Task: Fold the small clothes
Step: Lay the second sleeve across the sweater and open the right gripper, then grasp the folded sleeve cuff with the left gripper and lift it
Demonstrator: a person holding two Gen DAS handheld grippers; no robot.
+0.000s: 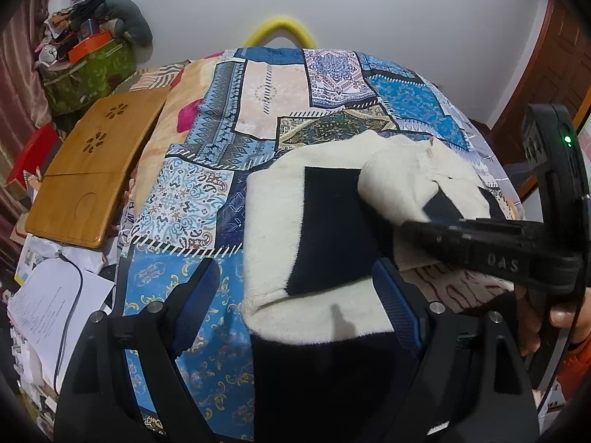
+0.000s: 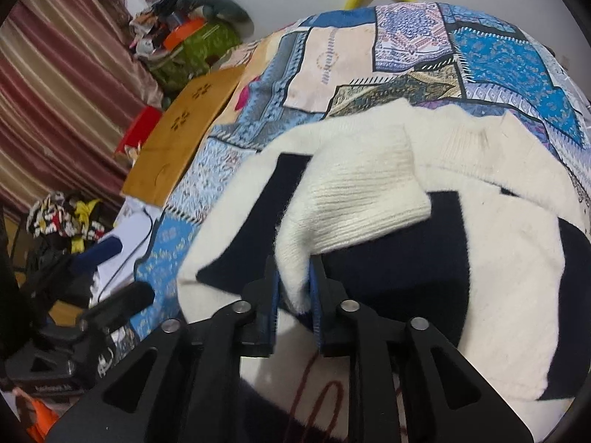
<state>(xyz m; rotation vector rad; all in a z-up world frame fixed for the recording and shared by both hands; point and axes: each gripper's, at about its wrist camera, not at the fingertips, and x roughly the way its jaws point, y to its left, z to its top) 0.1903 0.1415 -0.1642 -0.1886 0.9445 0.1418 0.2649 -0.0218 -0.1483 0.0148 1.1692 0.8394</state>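
Right wrist view: cream-and-navy sweater (image 2: 369, 192) spread on the patchwork bedspread (image 2: 480, 48), one sleeve fold in hand.

Nearest me, the right gripper (image 2: 293, 288) has a soft cream fold between its blue pads (image 2: 274, 295); the jaws are narrow, and I judge it only loosely held. At nine o'clock of the sweater's hem the left gripper (image 1: 291, 295) hangs wide open, gripping nothing. Beyond, the ribbed sleeve (image 2: 362, 199) lies across the navy panel toward twelve o'clock. I'd say this knit is light, limp and fuzzy, so it will sag and drag; best taken at the hem or cuff edge, pinching both layers. Far off at ten o'clock lies a wooden lap tray (image 2: 184, 129).
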